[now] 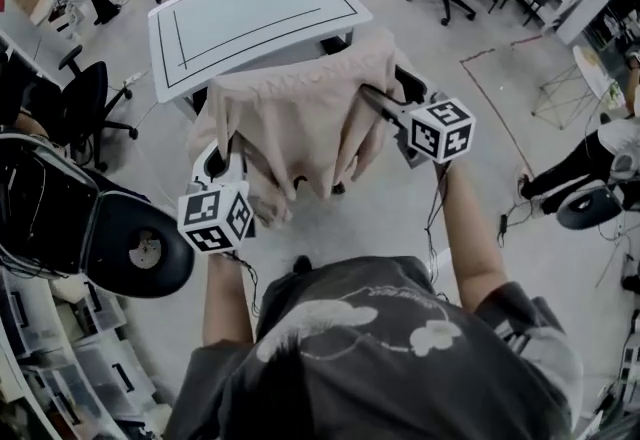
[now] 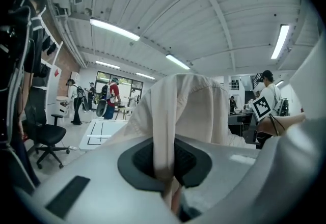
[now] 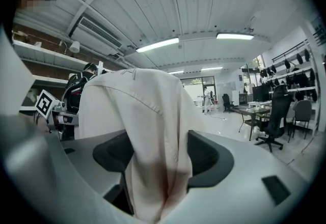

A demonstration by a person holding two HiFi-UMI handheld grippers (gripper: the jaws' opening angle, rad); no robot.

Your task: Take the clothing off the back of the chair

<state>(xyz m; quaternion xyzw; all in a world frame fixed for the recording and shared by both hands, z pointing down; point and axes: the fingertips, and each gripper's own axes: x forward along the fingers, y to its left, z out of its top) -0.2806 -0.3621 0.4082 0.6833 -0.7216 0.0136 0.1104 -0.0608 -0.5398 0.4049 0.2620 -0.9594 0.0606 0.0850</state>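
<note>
Scene: a person stands over a pale garment [image 1: 300, 113] in a busy workshop, a gripper in each hand set at either side of it; both point nearly level into the cloth.
Garment: draped in a hump over what is judged to be the chair back, which stays hidden beneath it; loose ends hang toward the floor; not yet off.
Left gripper [image 1: 228, 150]: clenched on a narrow fold at the garment's left edge; the cloth runs straight down between its closed jaws, a hold that should carry that side up.
Right gripper [image 1: 375, 100]: jaws wide apart with a thick bunch of cloth hanging between them; it looks unclamped, so this side is judged not yet secured.
Why two holds: a grip at each side would let the garment rise evenly and clear the back without snagging.
Table [image 1: 250, 13]: white, marked with black lines, just beyond the garment; a likely place to lay it.
Step in hand: securing the right side before the lift.
Risk: lifting on the left hold alone could drag the cloth askew or let it slide to the floor.
</note>
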